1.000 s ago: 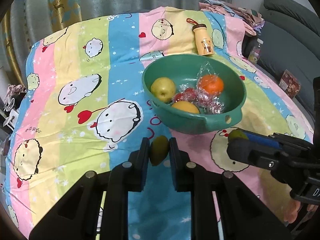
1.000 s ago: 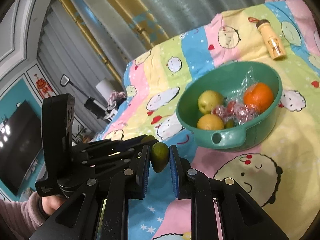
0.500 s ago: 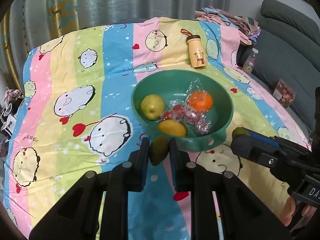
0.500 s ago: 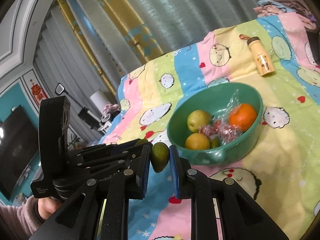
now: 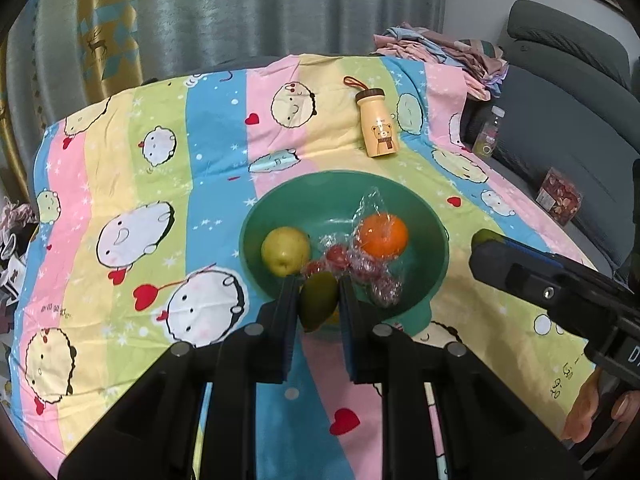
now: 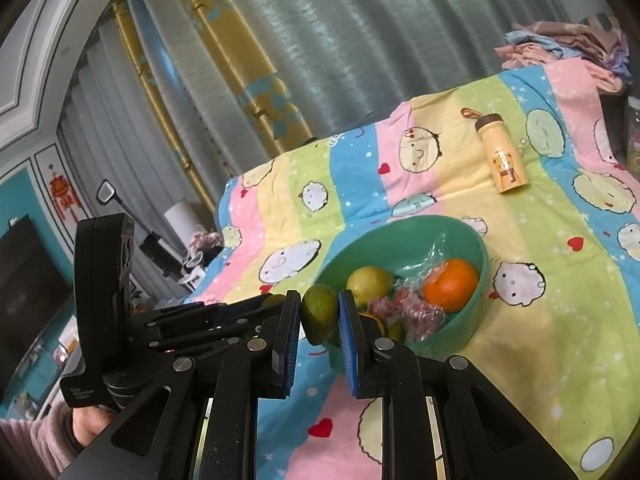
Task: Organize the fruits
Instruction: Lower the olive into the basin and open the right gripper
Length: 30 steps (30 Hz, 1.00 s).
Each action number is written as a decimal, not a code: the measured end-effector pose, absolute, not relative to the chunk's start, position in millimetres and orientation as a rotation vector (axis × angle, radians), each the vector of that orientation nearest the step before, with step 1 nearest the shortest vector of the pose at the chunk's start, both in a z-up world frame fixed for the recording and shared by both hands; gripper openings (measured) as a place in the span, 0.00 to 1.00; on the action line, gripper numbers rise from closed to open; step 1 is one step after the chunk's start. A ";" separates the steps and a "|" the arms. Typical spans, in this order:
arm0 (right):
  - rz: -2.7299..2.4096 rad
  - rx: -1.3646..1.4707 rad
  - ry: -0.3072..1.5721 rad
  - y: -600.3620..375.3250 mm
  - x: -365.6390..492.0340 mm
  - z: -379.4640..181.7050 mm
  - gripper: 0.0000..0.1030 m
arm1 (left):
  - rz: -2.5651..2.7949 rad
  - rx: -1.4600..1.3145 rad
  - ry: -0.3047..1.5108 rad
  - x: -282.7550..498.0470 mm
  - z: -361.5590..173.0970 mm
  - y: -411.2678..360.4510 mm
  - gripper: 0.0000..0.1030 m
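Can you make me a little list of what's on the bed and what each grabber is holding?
surface: striped cartoon blanket
bowl: green bowl on the blanket
in bowl: yellow-green pear, orange in clear wrap, wrapped red fruits
left gripper: shut on a green mango
right gripper: shut on a second green mango
also there: yellow bear bottle, lying down

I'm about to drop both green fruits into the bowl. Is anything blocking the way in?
Nothing visible does. The left gripper and right gripper each hold a green fruit near the green bowl, whose top is open.
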State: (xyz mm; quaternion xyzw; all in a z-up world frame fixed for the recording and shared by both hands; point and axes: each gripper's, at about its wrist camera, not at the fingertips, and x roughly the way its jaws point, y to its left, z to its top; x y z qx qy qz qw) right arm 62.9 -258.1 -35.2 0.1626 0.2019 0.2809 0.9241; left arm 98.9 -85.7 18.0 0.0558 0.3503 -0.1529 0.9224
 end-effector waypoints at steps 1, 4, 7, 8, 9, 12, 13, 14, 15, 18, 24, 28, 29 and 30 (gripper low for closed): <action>0.571 0.334 0.414 -258.6 65.1 -33.9 0.20 | -0.315 0.116 0.717 100.9 18.7 -86.5 0.19; 0.558 0.336 0.408 -260.5 71.1 -30.1 0.20 | -0.320 0.113 0.713 108.1 20.8 -88.7 0.19; 0.544 0.346 0.402 -263.4 79.0 -26.2 0.20 | -0.325 0.112 0.713 114.8 21.0 -91.5 0.19; 0.540 0.349 0.401 -264.1 81.2 -25.1 0.20 | -0.326 0.111 0.714 116.2 20.8 -92.2 0.19; 0.535 0.351 0.400 -264.8 83.6 -23.7 0.20 | -0.328 0.108 0.715 118.4 20.8 -92.5 0.19; 0.520 0.352 0.402 -266.2 92.2 -20.4 0.20 | -0.333 0.102 0.717 125.1 21.1 -94.7 0.19; 0.517 0.352 0.402 -266.4 94.5 -19.8 0.20 | -0.334 0.101 0.717 127.7 21.1 -95.8 0.19; 0.514 0.351 0.403 -266.7 96.6 -19.5 0.20 | -0.334 0.101 0.717 129.2 21.2 -96.4 0.19; 0.512 0.350 0.404 -266.9 99.4 -19.1 0.20 | -0.334 0.100 0.718 131.5 20.9 -97.6 0.19; 0.505 0.338 0.412 -265.8 106.7 -19.3 0.20 | -0.337 0.094 0.725 136.0 19.1 -99.2 0.19; 0.484 0.308 0.444 -262.6 117.8 -25.9 0.20 | -0.338 0.093 0.739 144.4 12.3 -104.0 0.19; 0.468 0.292 0.470 -262.3 124.0 -31.2 0.20 | -0.333 0.093 0.758 150.8 5.3 -104.8 0.19; 0.462 0.289 0.478 -262.1 125.7 -32.7 0.20 | -0.333 0.092 0.764 152.3 3.3 -105.1 0.19; 0.456 0.285 0.489 -262.1 127.5 -34.6 0.20 | -0.332 0.091 0.770 153.8 2.0 -105.3 0.19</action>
